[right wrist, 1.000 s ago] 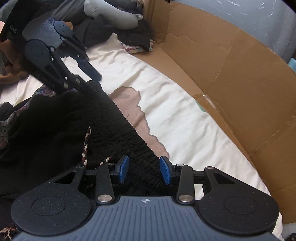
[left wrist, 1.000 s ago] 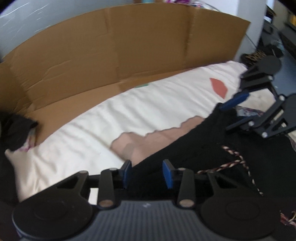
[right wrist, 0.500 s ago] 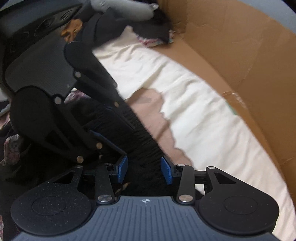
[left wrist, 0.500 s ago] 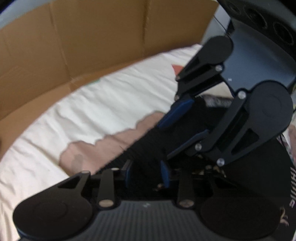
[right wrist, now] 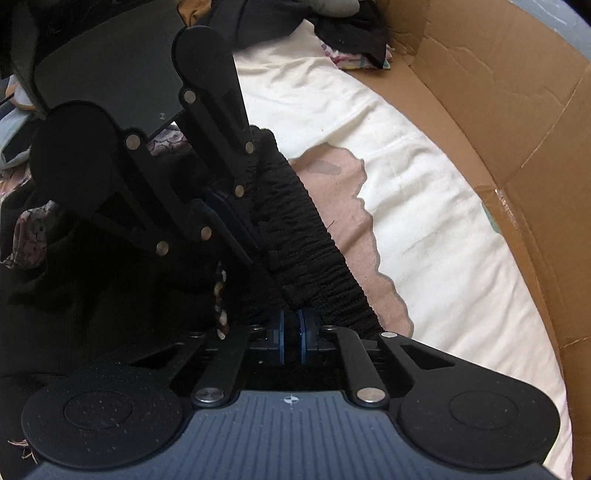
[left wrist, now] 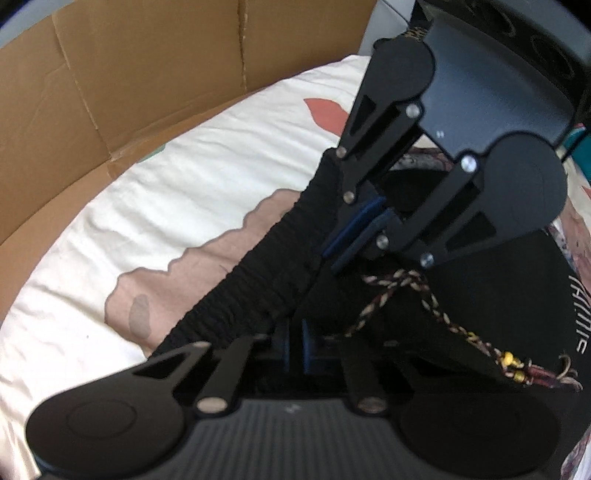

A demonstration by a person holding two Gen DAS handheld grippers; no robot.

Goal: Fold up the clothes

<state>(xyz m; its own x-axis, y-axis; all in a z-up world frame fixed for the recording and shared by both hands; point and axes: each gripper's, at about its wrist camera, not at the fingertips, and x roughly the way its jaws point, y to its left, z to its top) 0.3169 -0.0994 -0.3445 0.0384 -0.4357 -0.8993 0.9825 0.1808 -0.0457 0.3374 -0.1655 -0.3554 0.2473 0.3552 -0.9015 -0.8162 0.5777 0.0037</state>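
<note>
Black trousers with a ribbed elastic waistband (left wrist: 258,273) and a braided drawstring (left wrist: 391,288) lie on a cream bedsheet (left wrist: 207,177). My left gripper (left wrist: 294,345) is shut on the waistband. My right gripper (right wrist: 291,341) is shut on the same waistband (right wrist: 303,236) at its other end. The two grippers face each other close together; the right one also shows in the left wrist view (left wrist: 360,236) and the left one in the right wrist view (right wrist: 225,206). The waistband is stretched taut between them.
A brown cardboard wall (left wrist: 147,74) curves around the far side of the bed; it also shows in the right wrist view (right wrist: 517,129). A pile of dark and patterned clothes (right wrist: 351,33) lies at the sheet's far end. The sheet has a pink patch (left wrist: 207,266).
Both grippers have closed on the waistband. They have moved toward each other, from well apart to nearly touching, gathering the waistband between them.
</note>
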